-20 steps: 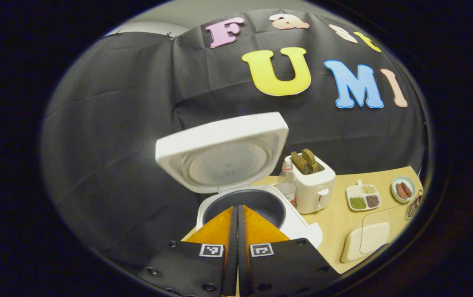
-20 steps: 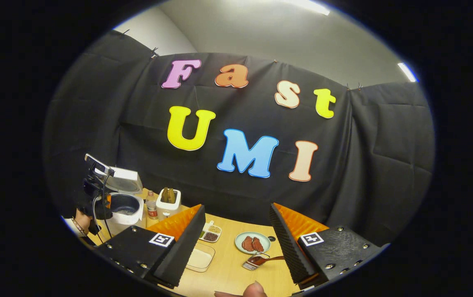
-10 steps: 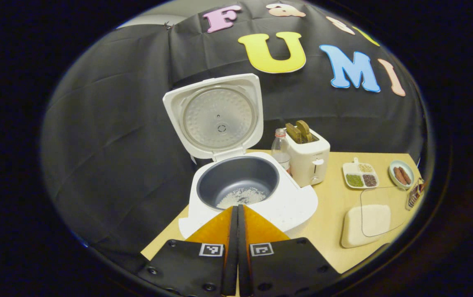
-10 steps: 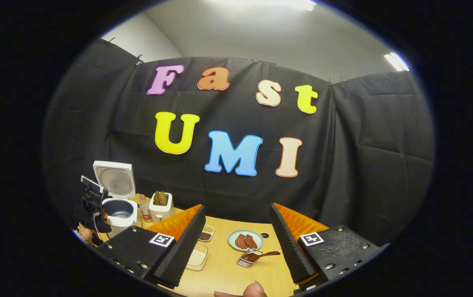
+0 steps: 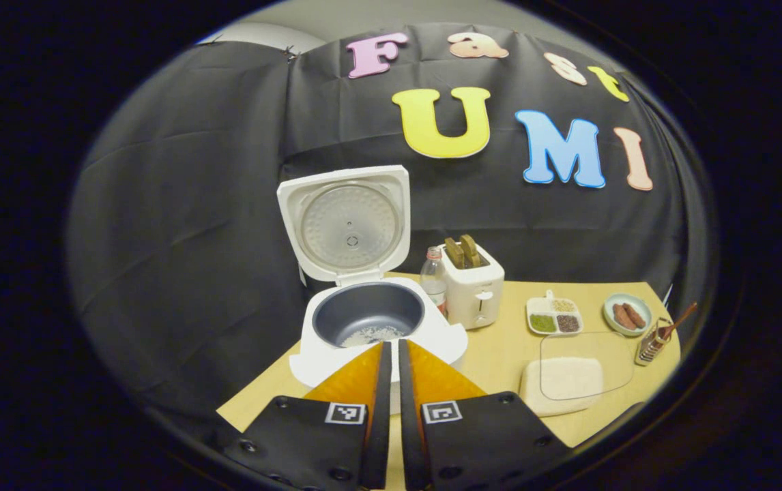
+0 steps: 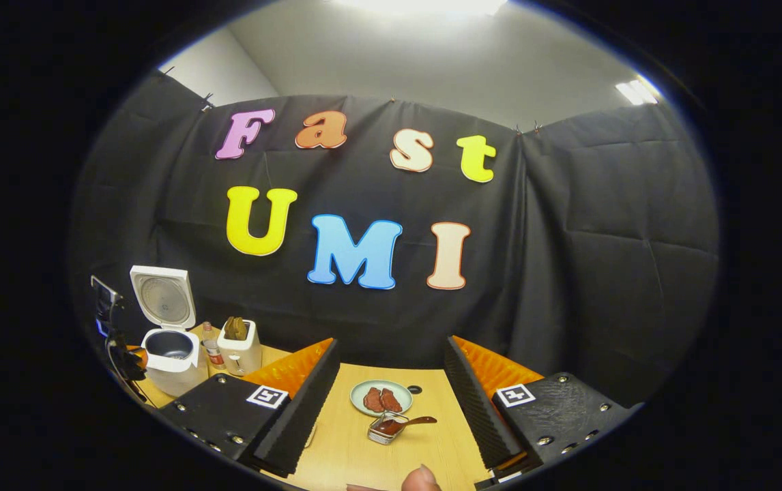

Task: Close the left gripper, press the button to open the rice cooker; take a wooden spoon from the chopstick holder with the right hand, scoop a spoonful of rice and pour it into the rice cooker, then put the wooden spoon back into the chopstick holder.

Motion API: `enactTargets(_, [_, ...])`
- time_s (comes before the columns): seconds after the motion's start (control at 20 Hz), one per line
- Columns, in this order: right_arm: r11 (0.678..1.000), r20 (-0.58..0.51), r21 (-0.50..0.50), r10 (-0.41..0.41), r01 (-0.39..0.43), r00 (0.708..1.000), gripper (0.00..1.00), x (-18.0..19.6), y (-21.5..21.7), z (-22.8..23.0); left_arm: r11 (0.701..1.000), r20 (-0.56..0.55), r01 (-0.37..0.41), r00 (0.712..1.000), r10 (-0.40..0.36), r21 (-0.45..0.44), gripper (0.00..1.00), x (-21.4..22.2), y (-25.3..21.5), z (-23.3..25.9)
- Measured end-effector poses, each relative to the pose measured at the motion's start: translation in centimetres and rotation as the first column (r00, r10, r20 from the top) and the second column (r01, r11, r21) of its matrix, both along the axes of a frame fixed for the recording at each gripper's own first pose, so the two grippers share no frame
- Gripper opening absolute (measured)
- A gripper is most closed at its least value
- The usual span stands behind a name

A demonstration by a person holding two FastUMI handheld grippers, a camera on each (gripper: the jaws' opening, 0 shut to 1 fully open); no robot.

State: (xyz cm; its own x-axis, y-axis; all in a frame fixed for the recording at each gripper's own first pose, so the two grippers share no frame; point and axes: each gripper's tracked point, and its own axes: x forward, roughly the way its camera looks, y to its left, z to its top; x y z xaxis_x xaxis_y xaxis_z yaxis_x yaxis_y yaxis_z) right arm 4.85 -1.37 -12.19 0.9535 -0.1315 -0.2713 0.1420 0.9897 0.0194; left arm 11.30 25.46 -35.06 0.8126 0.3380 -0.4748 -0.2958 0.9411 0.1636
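Observation:
The white rice cooker [image 5: 377, 341] stands open at the table's left end, its lid [image 5: 346, 221] upright and a little rice in the dark pot [image 5: 367, 320]. My left gripper [image 5: 392, 343] is shut, a thin slit between its fingers, and hovers just in front of the cooker without touching it. A wire chopstick holder [image 5: 652, 344] at the far right holds the wooden spoon [image 5: 679, 320]. In the right gripper view the holder [image 6: 385, 429] with the spoon [image 6: 418, 421] lies low between the fingers of my open right gripper [image 6: 391, 342], which holds nothing. The cooker [image 6: 169, 354] shows far left.
A clear bottle [image 5: 434, 276] and a white toaster [image 5: 474, 290] stand right of the cooker. A divided grain dish [image 5: 553, 318], a plate of meat [image 6: 381, 398] and a glass box of rice [image 5: 568, 372] sit on the wooden table [image 5: 493, 354]. A fingertip [image 6: 422, 477] shows at the bottom.
The cooker lid swung from half raised to fully upright. My left gripper drew back from the cooker. The right gripper view shifted, bringing the spoon holder between its fingers.

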Motion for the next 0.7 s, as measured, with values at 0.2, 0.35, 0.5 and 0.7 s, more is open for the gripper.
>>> enactTargets(0.2, [1.000,-0.034,0.000,-0.010,0.010,0.999,0.95,1.7,-4.5,-4.5,0.997,0.048,-0.061,0.997,0.063,-0.039,0.36,-3.1,-3.1,3.2])
enactTargets(0.35, [0.998,-0.079,0.065,0.003,0.002,0.997,0.95,2.9,-6.6,-9.1,0.995,0.052,-0.085,0.995,0.087,-0.043,0.54,-4.8,-6.5,4.6])
enactTargets(0.5, [0.995,-0.097,0.099,0.029,-0.019,0.995,0.95,4.9,-8.2,-14.4,0.993,0.055,-0.095,0.994,0.098,-0.063,0.72,-7.0,-10.6,6.3])
enactTargets(0.7, [0.985,-0.160,0.158,0.091,-0.066,0.983,0.96,6.9,-8.3,-22.5,0.990,0.067,-0.118,0.990,0.123,-0.073,0.76,-10.3,-14.8,8.8])
